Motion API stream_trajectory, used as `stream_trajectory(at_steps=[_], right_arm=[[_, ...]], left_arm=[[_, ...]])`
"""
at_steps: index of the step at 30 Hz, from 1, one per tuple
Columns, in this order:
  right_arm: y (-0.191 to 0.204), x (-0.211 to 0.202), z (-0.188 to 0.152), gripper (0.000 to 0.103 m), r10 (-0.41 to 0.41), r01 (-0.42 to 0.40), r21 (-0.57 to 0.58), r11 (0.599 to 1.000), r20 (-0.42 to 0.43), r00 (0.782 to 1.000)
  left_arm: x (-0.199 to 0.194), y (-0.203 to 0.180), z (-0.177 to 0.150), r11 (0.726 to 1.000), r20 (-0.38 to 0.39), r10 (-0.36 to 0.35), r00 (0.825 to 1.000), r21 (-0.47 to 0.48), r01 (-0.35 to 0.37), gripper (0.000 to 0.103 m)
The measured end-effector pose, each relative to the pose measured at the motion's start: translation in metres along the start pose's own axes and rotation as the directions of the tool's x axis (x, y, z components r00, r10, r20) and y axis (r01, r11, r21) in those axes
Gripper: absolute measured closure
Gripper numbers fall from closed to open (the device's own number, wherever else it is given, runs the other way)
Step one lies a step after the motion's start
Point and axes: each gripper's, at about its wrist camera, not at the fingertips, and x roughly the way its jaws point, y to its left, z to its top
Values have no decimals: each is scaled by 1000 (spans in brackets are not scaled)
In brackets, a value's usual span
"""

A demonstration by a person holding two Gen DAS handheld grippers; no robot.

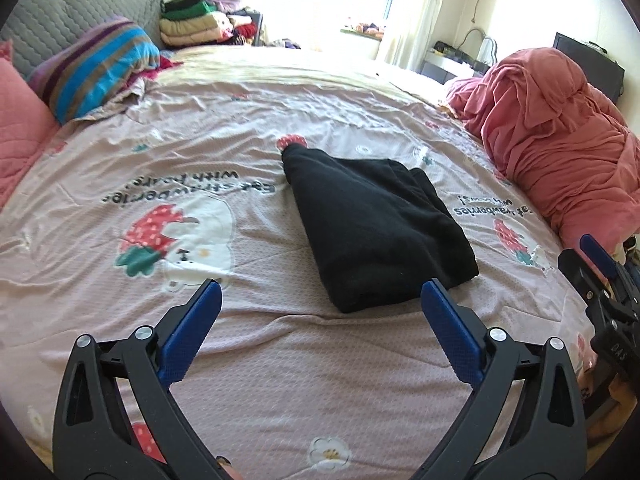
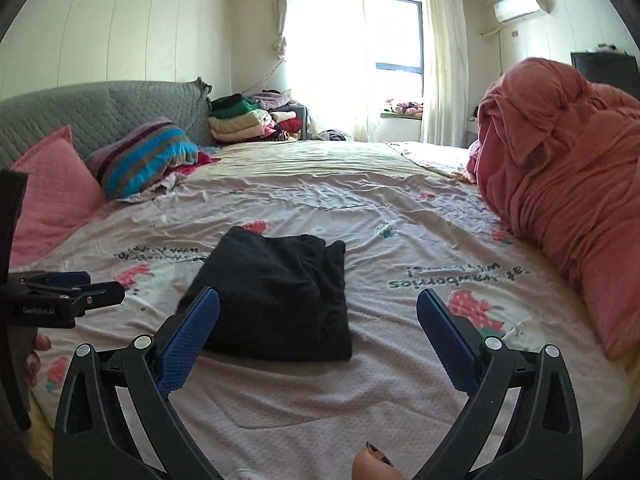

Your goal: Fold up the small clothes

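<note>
Lying folded in a compact bundle on the pink strawberry-print bedsheet (image 1: 280, 380), the black garment (image 1: 372, 224) sits mid-bed, untouched by either tool. The left tongs (image 1: 320, 304) hover just short of its near edge, spread wide and empty. The right tongs (image 2: 318, 312) likewise gape apart, holding nothing, near the garment's right side.

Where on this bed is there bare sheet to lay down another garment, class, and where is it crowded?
Free: the sheet between the open left gripper and right gripper, near the folded black garment; also beyond it, toward the window. Crowded: striped pillow side and red duvet heap side.
</note>
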Motion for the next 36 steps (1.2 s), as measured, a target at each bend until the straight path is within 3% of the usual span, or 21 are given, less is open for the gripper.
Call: stream_trajectory(at_steps=[10,16,29,36], right_arm=[[10,-15,-15,5,-32,33,34,999,-12,999],[18,-33,-23,5,-62,62,18,998,28,998],[29,-20,-68,5,-84,89,36,995,-107,991],[31,-8,-83,5,-98,106,55,993,-137,986]], left_arm=[[-28,7,-15,1000,72,11,997,23,-13,9],[-38,8,-30,999,93,19,996,46,-23,9],[-33,20,-69,999,52,39,998,32,-40,9],[-26,28,-76,999,44,51,998,10,-52,9]])
